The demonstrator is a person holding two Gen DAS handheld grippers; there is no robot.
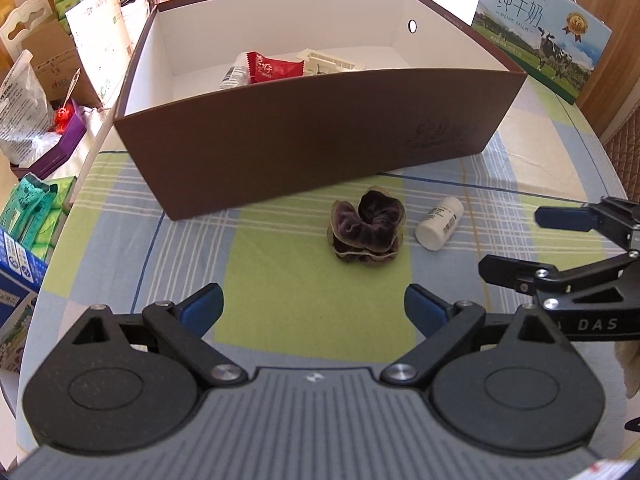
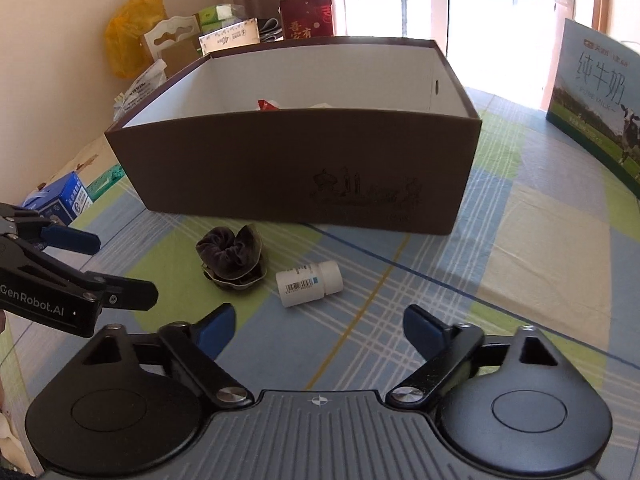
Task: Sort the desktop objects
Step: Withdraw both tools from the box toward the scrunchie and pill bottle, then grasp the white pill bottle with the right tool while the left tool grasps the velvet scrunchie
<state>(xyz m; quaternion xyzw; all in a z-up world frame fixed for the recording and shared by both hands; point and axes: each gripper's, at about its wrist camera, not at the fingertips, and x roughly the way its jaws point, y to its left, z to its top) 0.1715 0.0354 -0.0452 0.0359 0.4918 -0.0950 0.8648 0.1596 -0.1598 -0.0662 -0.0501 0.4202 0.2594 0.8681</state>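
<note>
Lying just before the box were one scrunchie and one bottle, apart. Scrunchie judged soft and light: pinch a fold. Bottle judged rigid, slippery, apt to roll: grip across its body. Left gripper and right gripper both spread, empty.

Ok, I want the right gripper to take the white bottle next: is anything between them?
Nothing visible. The white bottle lies on its side on bare tablecloth ahead of the open right gripper. The dark scrunchie sits to its left, apart from it.
</note>
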